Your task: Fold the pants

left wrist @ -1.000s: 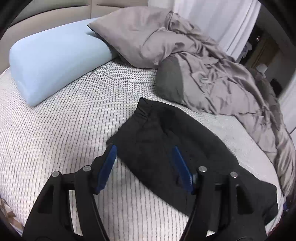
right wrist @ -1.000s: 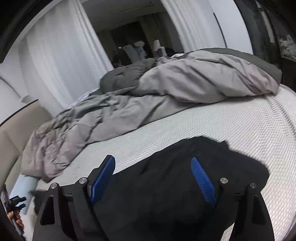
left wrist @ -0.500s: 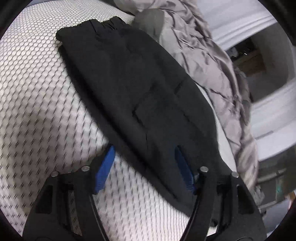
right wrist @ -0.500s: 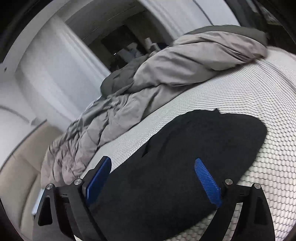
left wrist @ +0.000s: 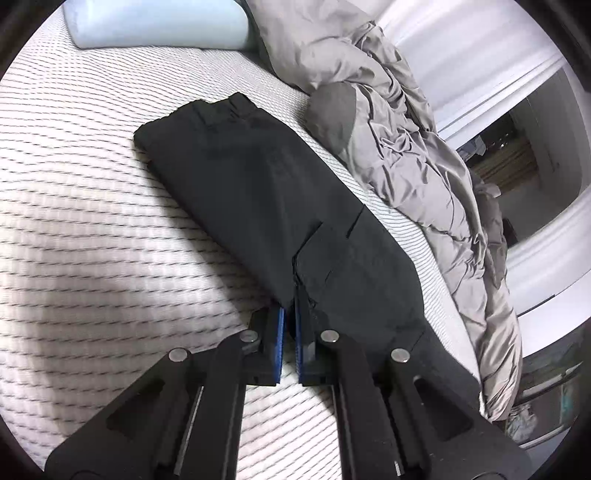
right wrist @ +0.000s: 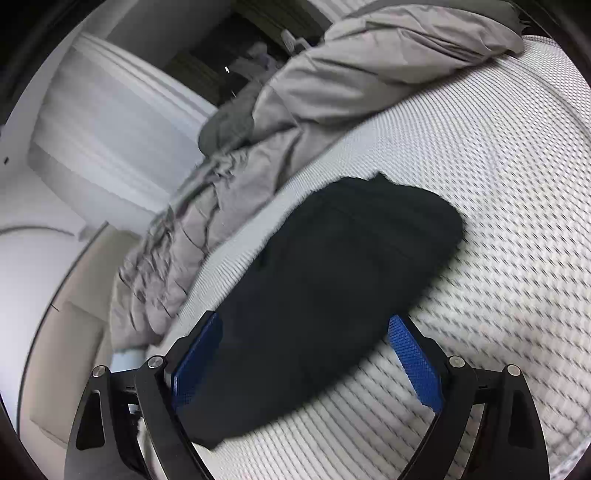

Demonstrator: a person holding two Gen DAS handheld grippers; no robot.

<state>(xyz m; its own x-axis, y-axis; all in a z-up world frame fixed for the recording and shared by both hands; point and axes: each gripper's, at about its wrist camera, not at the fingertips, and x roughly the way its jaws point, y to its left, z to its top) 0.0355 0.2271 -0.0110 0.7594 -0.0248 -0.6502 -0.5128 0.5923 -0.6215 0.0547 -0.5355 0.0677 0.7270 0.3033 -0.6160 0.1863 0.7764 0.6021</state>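
Note:
Black pants (left wrist: 280, 177) lie folded lengthwise on the white mattress (left wrist: 92, 221), waistband at the far end. My left gripper (left wrist: 290, 332) is low at their near long edge. Its blue pads stand almost together, with a ridge of the black cloth pinched between them. In the right wrist view the pants (right wrist: 351, 266) run away from the camera, the leg end farthest. My right gripper (right wrist: 306, 354) hovers over them, open, one blue pad on each side of the cloth and neither pressing on it.
A rumpled grey duvet (left wrist: 406, 129) is heaped along the far side of the pants, also the duvet (right wrist: 369, 62) in the right view. A pale blue pillow (left wrist: 155, 22) lies at the bed's head. White curtains (right wrist: 110, 110) hang beyond.
The left gripper's jaws have gone from wide apart to shut on the pants' near edge. Both grippers have sunk closer to the pants and rolled. The right gripper's jaws stay wide.

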